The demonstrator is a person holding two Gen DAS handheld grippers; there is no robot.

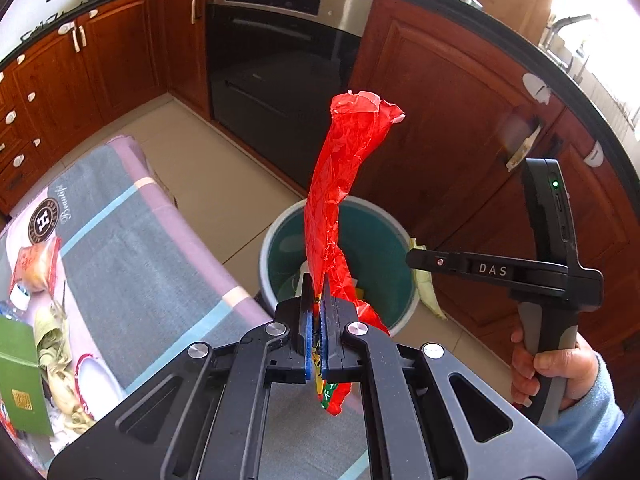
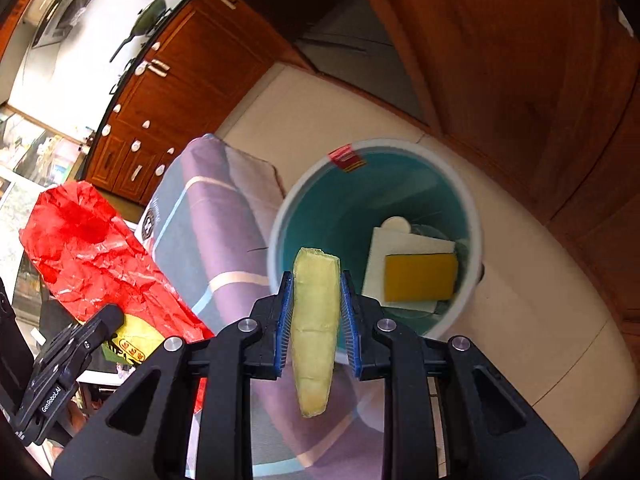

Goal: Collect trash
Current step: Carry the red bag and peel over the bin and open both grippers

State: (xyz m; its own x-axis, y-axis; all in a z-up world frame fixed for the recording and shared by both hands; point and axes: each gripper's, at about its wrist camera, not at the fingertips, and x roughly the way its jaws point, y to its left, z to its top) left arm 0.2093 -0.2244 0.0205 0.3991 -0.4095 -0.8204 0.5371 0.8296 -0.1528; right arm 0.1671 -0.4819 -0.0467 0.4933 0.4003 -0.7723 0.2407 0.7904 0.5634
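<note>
The left gripper (image 1: 318,300) is clenched on a red wrapper (image 1: 340,184), its 2 blue pads pressed flat against the crumpled plastic. The wrapper rises from the jaws as a long twisted strip, while a short printed end hangs out below them. Seen from the left wrist, the strip stands in front of the trash bin (image 1: 404,240), which sits on the tiled floor (image 1: 216,168) just past the fingertips.

The right gripper (image 2: 316,304) is grasping a pale yellow-green peel (image 2: 314,320), a thick curved piece held upright between the blue pads, with its upper end above the fingertips and its lower end hanging beneath them. In the right wrist view the bin's white rim (image 2: 276,240) lies directly behind and slightly right of the peel. Inside the teal bin lie a white paper sheet (image 2: 400,248), a yellow sponge (image 2: 420,278) on top of it, and a small round white object partly hidden at the back.

A hand (image 1: 548,368) in a light blue sleeve (image 1: 588,420) grips the right gripper's handle. To the left of the bin stands a bench (image 1: 132,248) covered with a striped grey and lilac cloth, carrying a green box (image 1: 20,372), more peels (image 1: 56,344) and a snack packet (image 1: 34,264). Wooden cabinets (image 1: 452,112) and a built-in oven (image 1: 280,72) stand behind.
</note>
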